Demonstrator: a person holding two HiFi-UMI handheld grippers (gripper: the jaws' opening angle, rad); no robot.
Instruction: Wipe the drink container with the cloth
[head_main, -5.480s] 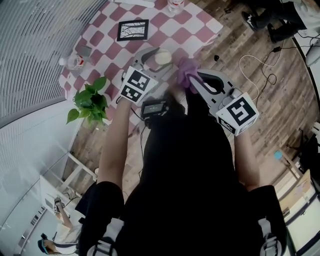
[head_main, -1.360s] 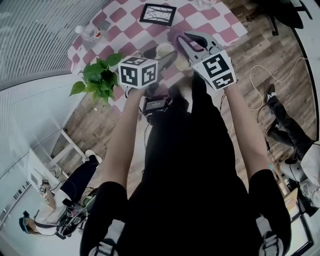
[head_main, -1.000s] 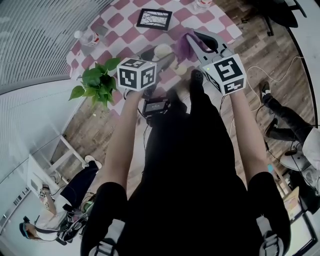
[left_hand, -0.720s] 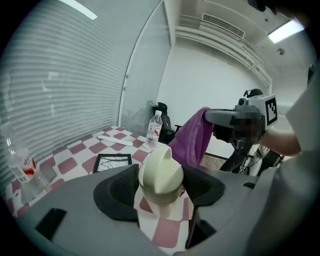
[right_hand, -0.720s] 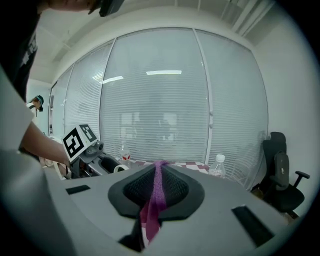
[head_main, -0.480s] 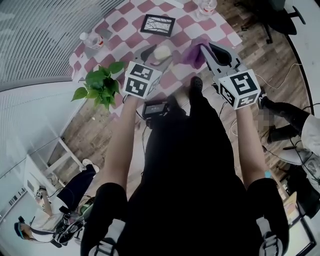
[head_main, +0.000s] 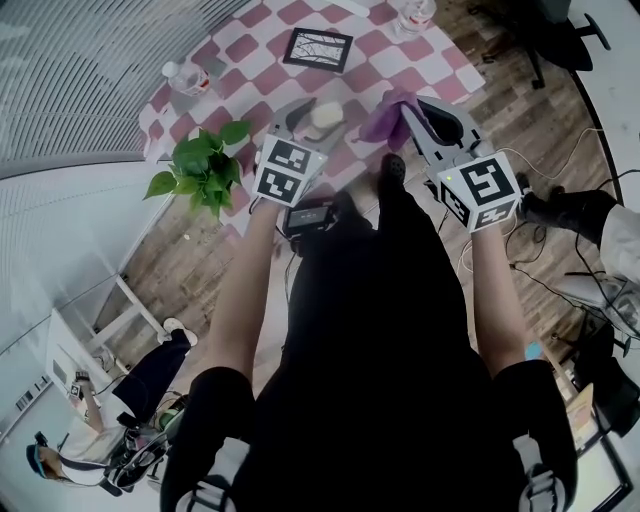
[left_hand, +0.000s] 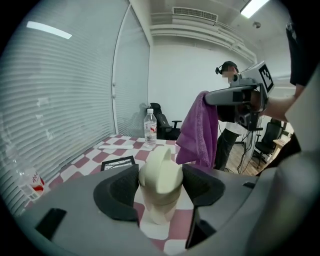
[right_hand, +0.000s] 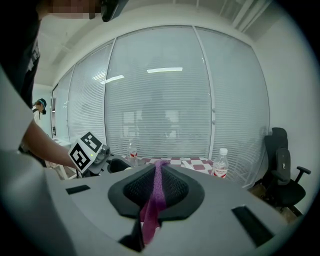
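Note:
A cream drink container with a rounded lid sits between the dark pads of my left gripper, which is shut on it over the checkered table. In the head view the container is in front of the left gripper. My right gripper is shut on a purple cloth, which hangs down from its jaws. The cloth hangs just right of the container, a small gap apart, below the right gripper. From the left gripper view the cloth drapes behind the container.
On the red-and-white table lie a black picture frame and two water bottles. A potted plant stands at the table's left edge. Cables and a person's legs are on the wood floor at right.
The left gripper has rolled with the container in it, so its marker cube shows another face. The right gripper with the cloth has drifted a little to the right of the container.

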